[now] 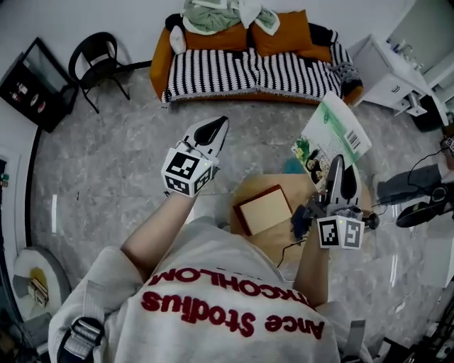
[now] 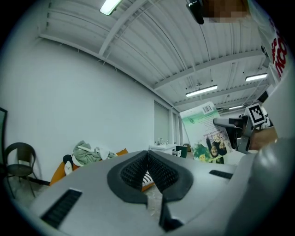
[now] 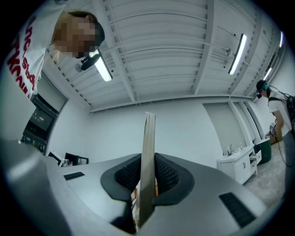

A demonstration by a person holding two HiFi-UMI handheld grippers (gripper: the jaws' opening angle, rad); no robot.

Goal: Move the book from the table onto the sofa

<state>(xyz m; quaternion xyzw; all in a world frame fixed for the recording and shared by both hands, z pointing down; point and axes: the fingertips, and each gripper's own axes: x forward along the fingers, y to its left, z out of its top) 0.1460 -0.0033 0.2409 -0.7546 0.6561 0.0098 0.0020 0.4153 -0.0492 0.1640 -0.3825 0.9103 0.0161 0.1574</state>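
Note:
My right gripper (image 1: 339,170) is shut on the lower edge of a green and white book (image 1: 332,136), which it holds upright in the air above the small wooden table (image 1: 264,244). In the right gripper view the book (image 3: 147,161) stands edge-on between the black pads. My left gripper (image 1: 213,130) is shut and empty, held level left of the book and pointing toward the striped sofa (image 1: 255,71). In the left gripper view the book (image 2: 205,133) shows at the right, with the sofa (image 2: 92,161) low at the left behind my pads (image 2: 159,173).
A tan box (image 1: 264,210) lies on the table. Orange cushions (image 1: 282,31) and a heap of clothes (image 1: 220,14) lie on the sofa's back. A black chair (image 1: 99,64) stands at the left, a white cabinet (image 1: 394,78) at the right. Grey floor separates the table from the sofa.

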